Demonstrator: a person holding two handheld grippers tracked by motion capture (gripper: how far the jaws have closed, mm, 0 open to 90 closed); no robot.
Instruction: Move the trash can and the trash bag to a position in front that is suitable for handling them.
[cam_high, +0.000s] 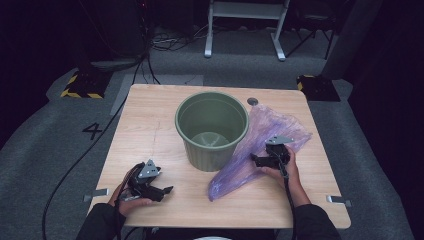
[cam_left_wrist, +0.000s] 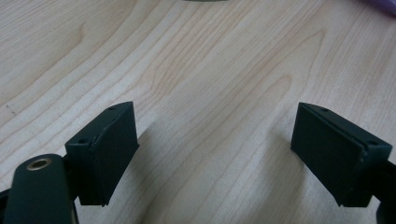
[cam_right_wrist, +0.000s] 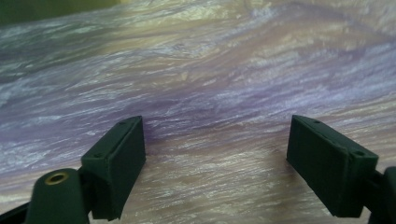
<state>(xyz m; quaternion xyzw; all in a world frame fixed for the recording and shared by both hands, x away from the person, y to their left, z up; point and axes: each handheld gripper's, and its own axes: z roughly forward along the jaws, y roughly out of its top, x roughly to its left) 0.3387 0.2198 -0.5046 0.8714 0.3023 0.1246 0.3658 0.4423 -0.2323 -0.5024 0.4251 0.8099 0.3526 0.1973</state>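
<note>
The purple bag (cam_high: 260, 150) is spread beside the bucket (cam_high: 212, 127); the right tool (cam_high: 256, 159) is held released just over it.

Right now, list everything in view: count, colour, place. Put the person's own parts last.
Bin: one, green, open top, standing upright at the middle of the table.
Plastic bag: one, translucent purple, lying flat on the table to the right of the bin, its edge against the bin's side.
Table: one, light wood, centre of the high view.
Floor markers: two, black with yellow stripes, on the grey carpet beyond the table's far corners.
Frame legs: white, on the floor behind the table.
Left gripper: one, black, jaws open over bare wood near the front left.
Right gripper: one, black, jaws open over the bag.
</note>
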